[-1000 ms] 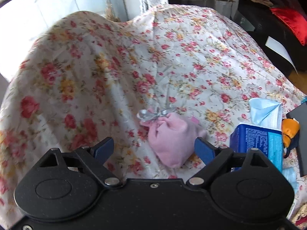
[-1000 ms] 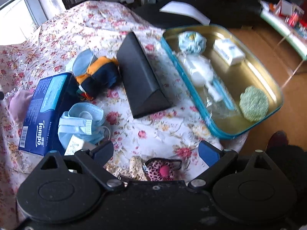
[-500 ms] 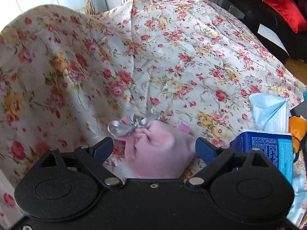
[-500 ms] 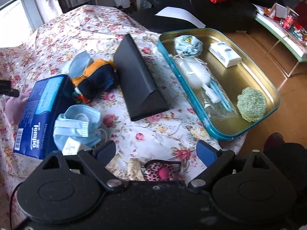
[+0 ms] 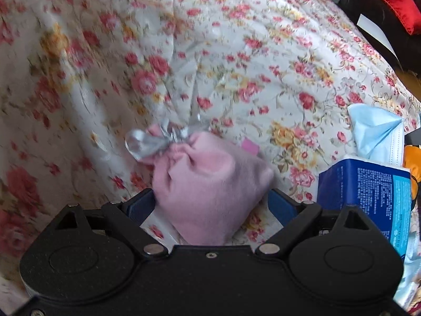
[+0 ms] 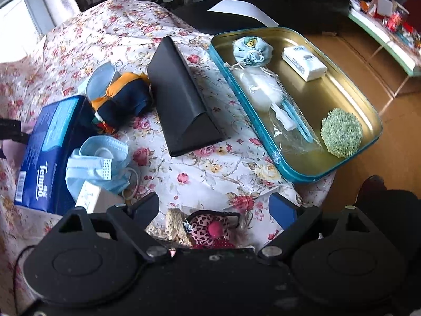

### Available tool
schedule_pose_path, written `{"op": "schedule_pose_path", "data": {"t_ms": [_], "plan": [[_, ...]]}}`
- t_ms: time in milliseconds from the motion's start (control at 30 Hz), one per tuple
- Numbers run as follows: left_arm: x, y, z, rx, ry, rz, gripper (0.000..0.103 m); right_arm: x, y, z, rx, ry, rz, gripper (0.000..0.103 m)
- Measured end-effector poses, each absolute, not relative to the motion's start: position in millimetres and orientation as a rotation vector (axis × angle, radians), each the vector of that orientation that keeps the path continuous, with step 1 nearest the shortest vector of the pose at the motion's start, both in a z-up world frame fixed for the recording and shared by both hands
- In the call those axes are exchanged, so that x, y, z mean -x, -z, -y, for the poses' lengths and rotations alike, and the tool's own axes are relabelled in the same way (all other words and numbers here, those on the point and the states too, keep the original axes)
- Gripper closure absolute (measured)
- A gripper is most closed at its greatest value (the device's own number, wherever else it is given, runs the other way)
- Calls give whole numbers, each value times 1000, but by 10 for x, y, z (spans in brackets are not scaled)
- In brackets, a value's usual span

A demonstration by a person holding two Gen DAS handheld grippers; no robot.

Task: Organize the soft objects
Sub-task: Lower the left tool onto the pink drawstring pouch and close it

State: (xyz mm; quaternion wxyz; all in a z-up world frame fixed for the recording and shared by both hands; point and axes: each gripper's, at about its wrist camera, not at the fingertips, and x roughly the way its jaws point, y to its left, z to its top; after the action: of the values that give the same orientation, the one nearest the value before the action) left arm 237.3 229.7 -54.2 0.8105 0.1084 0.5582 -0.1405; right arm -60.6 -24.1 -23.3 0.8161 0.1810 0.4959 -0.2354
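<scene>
**Tray partly filled, pouch next**

Four items lie in the tray (image 6: 368, 110) at 2 o'clock. The left claw (image 5: 210, 200) straddles the pink pouch (image 5: 210, 181), jaws apart (not yet pinching). The right claw (image 6: 214, 208) hangs open; masks (image 6: 100, 163) and tissues (image 6: 44, 152) remain on the table (image 6: 210, 163).

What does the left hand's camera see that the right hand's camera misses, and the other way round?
Only the left wrist view shows the pink velvet pouch with its silver ribbon bow, sitting between the open left gripper.

Only the right wrist view shows the teal-rimmed gold metal tray, the black triangular case, the green knitted scrubber and the open right gripper.

Both show the blue Tempo tissue pack and the floral tablecloth.
</scene>
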Motion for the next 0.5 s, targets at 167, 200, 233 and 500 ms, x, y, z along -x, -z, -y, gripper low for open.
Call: {"op": "schedule_pose_path", "data": {"t_ms": [167, 200, 233, 500], "plan": [[-2448, 671, -2352, -191, 279, -1252, 13, 617, 233, 258, -391, 507, -1060, 13], [-2451, 679, -2357, -187, 278, -1254, 14, 623, 231, 267, -396, 509, -1061, 13], [-2452, 683, -2356, -184, 279, -1252, 14, 630, 231, 278, -404, 510, -1060, 13], [-2413, 565, -2360, -149, 274, -1160, 14, 635, 229, 280, -410, 511, -1057, 13]]}}
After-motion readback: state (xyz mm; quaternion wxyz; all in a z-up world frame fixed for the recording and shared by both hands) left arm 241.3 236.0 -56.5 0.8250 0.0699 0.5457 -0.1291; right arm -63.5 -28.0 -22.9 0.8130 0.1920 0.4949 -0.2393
